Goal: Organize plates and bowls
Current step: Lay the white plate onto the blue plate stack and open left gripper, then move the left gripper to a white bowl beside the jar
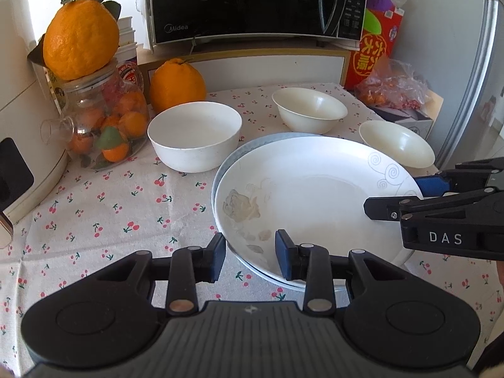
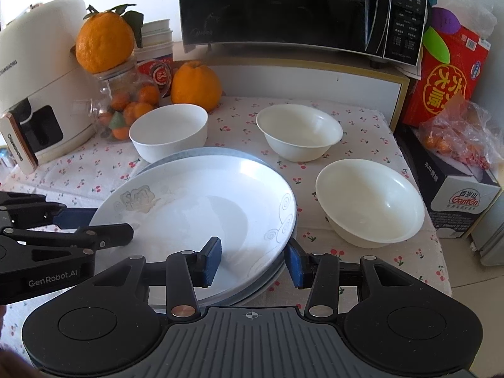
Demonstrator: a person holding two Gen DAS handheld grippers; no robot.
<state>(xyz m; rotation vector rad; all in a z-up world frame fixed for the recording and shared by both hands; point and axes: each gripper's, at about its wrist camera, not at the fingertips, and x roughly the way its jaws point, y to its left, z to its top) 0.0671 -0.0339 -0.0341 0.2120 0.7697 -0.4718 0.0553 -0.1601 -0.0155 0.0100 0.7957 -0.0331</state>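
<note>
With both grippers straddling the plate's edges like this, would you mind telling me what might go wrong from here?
1. The white plate sits on a grey-rimmed plate; the open right gripper spans both rims, so a pinch might catch both or let the top one slide.
2. The straight-sided white bowl stands close behind the stack, so lifting or tilting could knock it.
3. The left gripper is open astride the opposite rim; uneven closing could tip the plate.

**Layout of the counter**

Two stacked plates lay at the front of the counter. Behind them stood a straight-sided bowl to the left and a flared bowl to the right; a third bowl sat right of the plates. A microwave stood behind.
</note>
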